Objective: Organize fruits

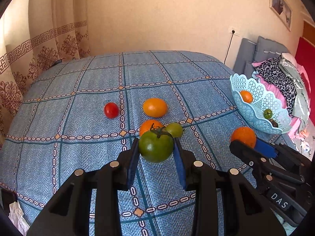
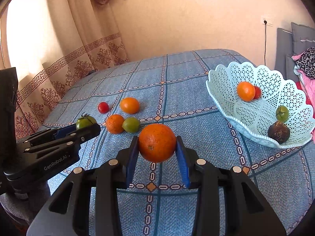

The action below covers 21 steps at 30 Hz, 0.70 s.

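The left gripper [image 1: 156, 147] reaches forward low over the table [image 1: 78, 102], its two blue pads pressed against either side of a green tomato [image 1: 155, 147], black fingers [image 1: 132, 157] angled inward toward it. The right gripper [image 2: 157, 147] is posed the same way farther to the right along the table, nearer its right edge, pads closed on an orange [image 2: 157, 142]. In each wrist view the other gripper shows from the side, both pointing the same way, side by side and apart.
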Available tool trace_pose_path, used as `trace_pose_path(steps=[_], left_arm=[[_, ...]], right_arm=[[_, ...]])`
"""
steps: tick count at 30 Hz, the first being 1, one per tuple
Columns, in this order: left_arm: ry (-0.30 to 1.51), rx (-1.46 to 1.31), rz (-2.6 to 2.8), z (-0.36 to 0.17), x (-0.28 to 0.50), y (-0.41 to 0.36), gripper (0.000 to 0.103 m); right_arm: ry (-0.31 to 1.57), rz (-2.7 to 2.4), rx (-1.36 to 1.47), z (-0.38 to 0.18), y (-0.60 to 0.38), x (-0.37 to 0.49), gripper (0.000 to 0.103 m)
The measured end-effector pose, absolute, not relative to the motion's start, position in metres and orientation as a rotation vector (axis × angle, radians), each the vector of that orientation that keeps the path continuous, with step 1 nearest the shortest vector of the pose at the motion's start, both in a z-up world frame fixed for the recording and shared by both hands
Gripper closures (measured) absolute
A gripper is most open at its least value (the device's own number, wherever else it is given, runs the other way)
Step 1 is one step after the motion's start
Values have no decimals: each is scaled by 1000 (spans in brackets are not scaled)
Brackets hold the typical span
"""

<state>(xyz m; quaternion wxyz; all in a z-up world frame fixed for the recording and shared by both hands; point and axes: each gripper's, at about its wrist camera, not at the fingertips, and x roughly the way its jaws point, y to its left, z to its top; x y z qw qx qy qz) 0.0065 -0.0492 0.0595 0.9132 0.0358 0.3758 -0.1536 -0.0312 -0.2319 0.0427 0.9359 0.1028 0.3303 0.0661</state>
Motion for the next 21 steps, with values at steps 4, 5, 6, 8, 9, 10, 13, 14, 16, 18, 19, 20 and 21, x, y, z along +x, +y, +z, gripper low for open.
trace_pose_path(steps=[4,5,6,8,9,10,13,14,16,18,19,20,21], left_arm=[[765,88,-309,62,8,-54,69],[760,90,-311,63,7,-56,69],[756,93,-314,64,7,-57,69],[746,100,-318,67,5,-62,69],[742,103,-322,68,5,-64,69],[738,106,-325,69,4,-66,69],[731,112,-336,72,3,-73,69],[728,113,-339,74,3,-75,69],[720,114,-346,77,3,-79,69],[713,116,-356,80,3,-84,69],[710,116,-361,81,3,-87,69],[708,116,-367,82,3,-90,69],[705,117,-374,84,3,-93,69]], right_arm=[[657,124,221,47,-240,-36,65],[652,121,223,48,-242,-37,65],[648,116,226,49,-244,-38,65],[640,108,233,51,-249,-39,65],[636,103,238,52,-251,-39,65],[631,97,243,52,-253,-40,65],[616,80,254,55,-262,-43,65],[611,73,258,56,-265,-44,65],[601,58,267,59,-271,-46,65],[590,40,275,62,-278,-48,65],[585,31,278,63,-283,-49,65],[580,21,283,64,-287,-50,65],[574,10,287,66,-290,-51,65]])
